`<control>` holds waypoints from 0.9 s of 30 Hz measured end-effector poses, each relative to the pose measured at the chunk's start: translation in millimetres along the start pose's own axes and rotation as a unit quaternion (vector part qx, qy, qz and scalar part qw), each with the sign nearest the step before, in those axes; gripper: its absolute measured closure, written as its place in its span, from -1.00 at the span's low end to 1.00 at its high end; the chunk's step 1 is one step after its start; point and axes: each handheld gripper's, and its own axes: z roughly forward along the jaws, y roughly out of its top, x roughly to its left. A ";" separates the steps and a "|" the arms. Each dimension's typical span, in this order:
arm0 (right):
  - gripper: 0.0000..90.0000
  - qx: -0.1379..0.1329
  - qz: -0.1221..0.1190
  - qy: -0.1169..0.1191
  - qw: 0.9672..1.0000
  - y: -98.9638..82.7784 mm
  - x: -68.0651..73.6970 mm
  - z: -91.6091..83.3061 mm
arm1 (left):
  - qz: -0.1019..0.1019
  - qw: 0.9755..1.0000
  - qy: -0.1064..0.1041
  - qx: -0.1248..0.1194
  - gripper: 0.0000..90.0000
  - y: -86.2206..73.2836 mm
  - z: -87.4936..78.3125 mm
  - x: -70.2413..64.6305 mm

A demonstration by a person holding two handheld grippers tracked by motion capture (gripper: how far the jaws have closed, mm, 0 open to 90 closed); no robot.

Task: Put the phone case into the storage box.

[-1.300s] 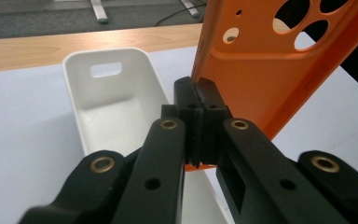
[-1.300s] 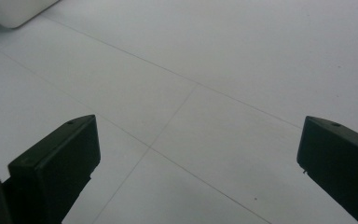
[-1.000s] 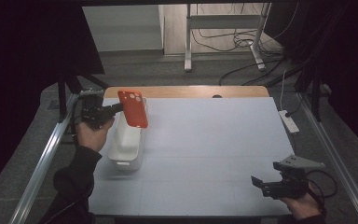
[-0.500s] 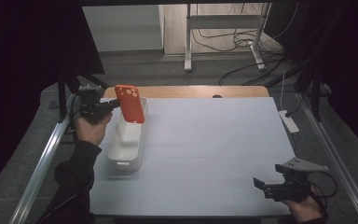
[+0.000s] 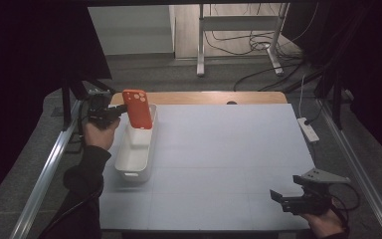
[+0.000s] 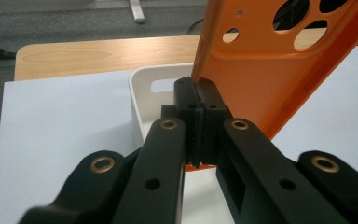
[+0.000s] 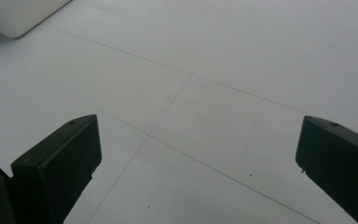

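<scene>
The surface (image 5: 229, 149) lies open across its middle and right part, so tongs can pass there freely. At the left edge the white bin (image 5: 135, 159) stands in the way, and the orange phone case (image 5: 138, 108) hangs over its far end. The right tongs (image 5: 278, 196) sit at the near right corner, well apart from both.

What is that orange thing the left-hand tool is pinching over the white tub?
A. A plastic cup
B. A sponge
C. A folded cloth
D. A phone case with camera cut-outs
D: the left gripper is clamped on the edge of a flat orange phone case with round camera holes near one end, held above the white bin.
</scene>
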 end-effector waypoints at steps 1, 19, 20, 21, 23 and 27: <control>-0.98 0.001 0.000 0.001 1.000 0.0 0.0 0.0 | -0.002 1.000 0.001 0.001 0.99 0.5 1.2 0.3; -0.96 0.005 -0.004 0.002 1.000 0.3 0.4 1.0 | -0.013 1.000 0.024 0.001 0.99 2.5 31.7 12.9; -0.96 0.005 -0.004 0.002 1.000 0.3 0.4 1.0 | -0.013 1.000 0.024 0.001 0.99 2.5 31.7 12.9; -0.96 0.006 -0.004 0.001 1.000 0.3 0.4 1.0 | -0.013 1.000 0.025 0.001 0.99 2.1 34.6 13.2; -0.96 0.006 -0.004 0.002 1.000 0.3 0.4 1.1 | -0.013 1.000 0.025 0.001 0.99 1.4 38.5 13.7; -0.95 0.007 -0.002 0.002 1.000 0.3 0.1 1.2 | -0.015 1.000 0.025 0.004 0.99 1.1 45.9 15.3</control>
